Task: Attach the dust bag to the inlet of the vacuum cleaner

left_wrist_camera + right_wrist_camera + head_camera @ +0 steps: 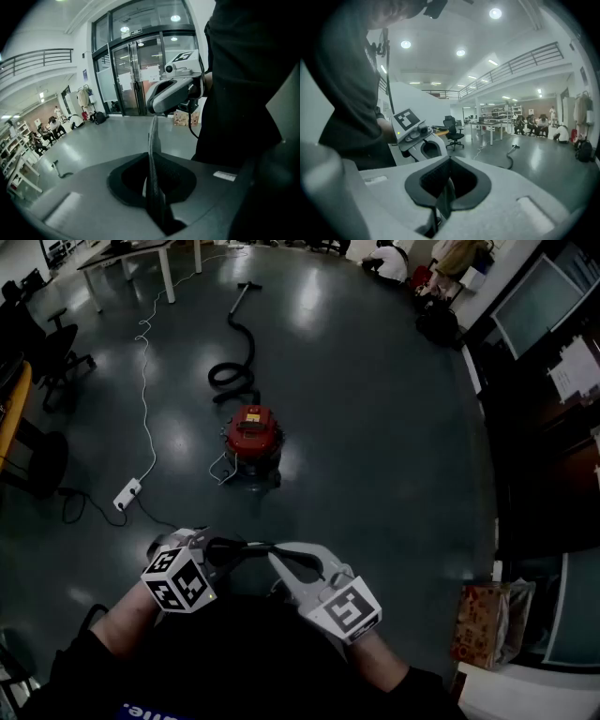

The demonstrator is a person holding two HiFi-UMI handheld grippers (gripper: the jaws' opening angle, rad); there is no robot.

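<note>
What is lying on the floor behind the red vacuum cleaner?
A black hose coils behind the vacuum cleaner and runs away to its wand. Where it joins is covered by the red body.

Your left gripper [153, 187] clamps a thin dark sheet [153, 136], which runs toward 12 o'clock to the right gripper [158, 106].

Black sleeves [67, 669]; grey left gripper [255, 547], right gripper [277, 559] (square-marker cubes [176, 579]).

left gripper [221, 553]: fingers closed; angled down | right gripper [277, 559]: fingers closed; nearer level
</note>
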